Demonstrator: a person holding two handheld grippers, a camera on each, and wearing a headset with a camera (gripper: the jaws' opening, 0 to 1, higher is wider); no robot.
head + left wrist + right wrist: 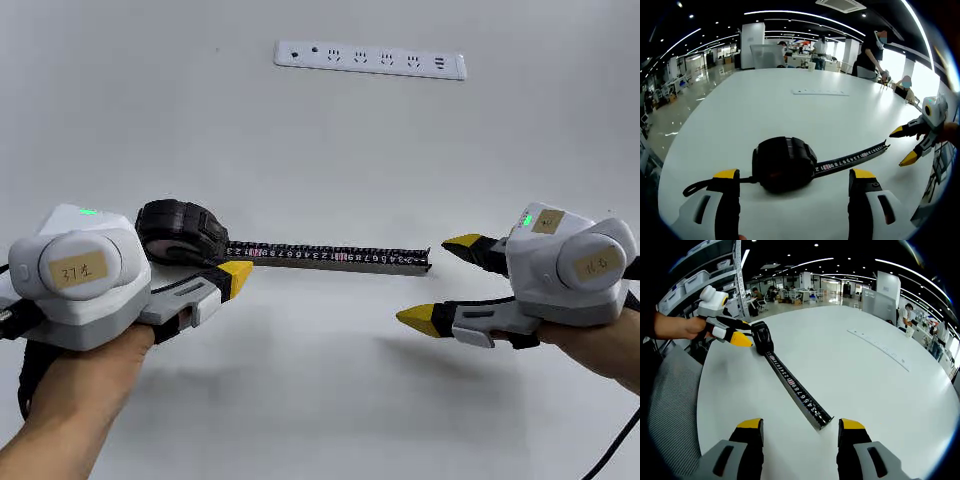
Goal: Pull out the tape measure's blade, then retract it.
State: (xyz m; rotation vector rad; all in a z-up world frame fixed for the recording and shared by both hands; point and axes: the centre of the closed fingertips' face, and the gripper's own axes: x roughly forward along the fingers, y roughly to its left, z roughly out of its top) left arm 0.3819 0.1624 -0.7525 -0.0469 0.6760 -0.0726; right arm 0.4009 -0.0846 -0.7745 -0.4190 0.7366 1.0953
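Beyond tape measure (182, 232), white power strip (370, 59)

Bright even overhead light, soft shadows — sharp focus, fisheye-bent edges, ceiling glare.

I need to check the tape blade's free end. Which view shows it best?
The right gripper view: the blade's free end lies close ahead, between the right gripper's open fingers. The head view shows it small, from above. The left gripper view shows it far off, past the tape measure case.
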